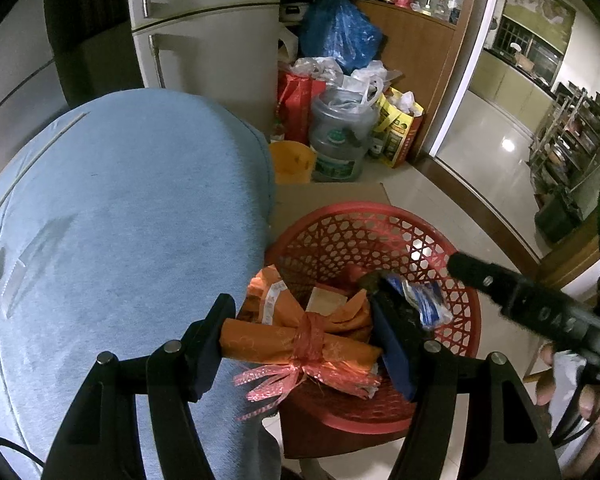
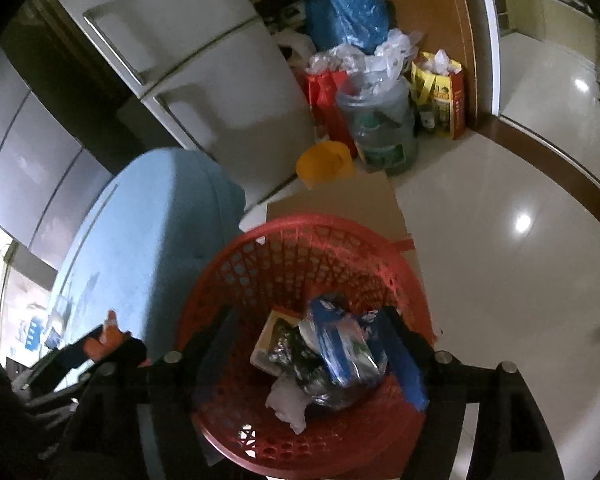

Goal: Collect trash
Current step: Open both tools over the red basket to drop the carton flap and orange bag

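Left claw (image 1: 300, 344) clamped an orange paper roll (image 1: 296, 344) tied with a red ribbon (image 1: 308, 364), its pads pressing each end of the roll, which hung over the near rim of the red mesh basket (image 1: 380, 232). To its left lay a blue-grey cushioned surface (image 1: 120, 220). Inside the basket, past the roll, sat orange wrapping (image 1: 272, 300), a tan box (image 1: 326, 300) and a blue-and-white wrapper (image 1: 424, 304). Right claw (image 2: 312, 356) hung over the basket with its jaws apart, no pad visibly pressing on anything; the blue-and-white wrapper (image 2: 340, 348) lay between them on the heap, beside crumpled white paper (image 2: 288, 404) near the basket's (image 2: 300, 232) near rim. Behind the basket stood flat cardboard (image 2: 340, 204), a yellow tub (image 2: 324, 162), a clear water jug (image 2: 384, 128) and bags against a wooden cabinet (image 2: 428, 8).
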The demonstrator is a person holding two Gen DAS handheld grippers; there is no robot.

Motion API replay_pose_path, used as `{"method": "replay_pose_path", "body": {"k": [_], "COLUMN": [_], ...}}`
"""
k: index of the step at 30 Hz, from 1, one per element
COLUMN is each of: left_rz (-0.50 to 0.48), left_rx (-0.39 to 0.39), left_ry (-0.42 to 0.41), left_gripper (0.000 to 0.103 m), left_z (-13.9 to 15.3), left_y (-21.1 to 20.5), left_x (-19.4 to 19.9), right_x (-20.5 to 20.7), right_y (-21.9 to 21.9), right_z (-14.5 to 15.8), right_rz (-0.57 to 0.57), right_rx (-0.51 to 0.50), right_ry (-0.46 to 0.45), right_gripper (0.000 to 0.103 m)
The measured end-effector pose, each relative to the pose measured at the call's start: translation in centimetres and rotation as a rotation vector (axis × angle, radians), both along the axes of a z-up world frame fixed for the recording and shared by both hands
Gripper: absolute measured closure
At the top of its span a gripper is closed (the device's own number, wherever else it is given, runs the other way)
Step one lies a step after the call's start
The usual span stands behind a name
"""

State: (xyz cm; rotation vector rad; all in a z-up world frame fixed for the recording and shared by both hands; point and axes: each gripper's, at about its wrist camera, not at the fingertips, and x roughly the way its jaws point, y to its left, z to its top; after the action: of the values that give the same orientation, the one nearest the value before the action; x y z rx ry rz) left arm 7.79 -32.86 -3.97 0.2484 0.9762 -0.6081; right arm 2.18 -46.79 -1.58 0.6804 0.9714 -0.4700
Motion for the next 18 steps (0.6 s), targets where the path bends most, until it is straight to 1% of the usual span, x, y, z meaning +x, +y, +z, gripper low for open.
{"method": "replay_pose_path", "body": {"k": [5, 13, 16, 18], "left_rz": [-0.009, -0.032, -0.049, -0.073], "left_rx": [0.0, 0.005, 0.01, 0.037], "left_ry": [0.001, -0.001, 0.033, 0.045], "left_gripper": [0.033, 0.033, 0.032, 0.032], "left_z": [0.0, 0.0, -0.4, -0.9], "left_y": [-0.4, -1.6, -2.2, -3.0], "left_x": [-0.2, -0.7, -0.5, -0.6], "right_x": [-1.0, -2.5, -2.8, -2.9], "right_y": [-0.9, -1.1, -1.2, -1.3], "right_z": [1.3, 2.8, 3.2, 3.4], "right_rz": [-0.051, -0.073, -0.078, -0.082], "right_rx": [-0.007, -0.012, -0.016, -0.017], "right_ry": [-0.03, -0.064, -0.072, -0.077], "right_gripper": [0.027, 0.027, 0.027, 0.027]}}
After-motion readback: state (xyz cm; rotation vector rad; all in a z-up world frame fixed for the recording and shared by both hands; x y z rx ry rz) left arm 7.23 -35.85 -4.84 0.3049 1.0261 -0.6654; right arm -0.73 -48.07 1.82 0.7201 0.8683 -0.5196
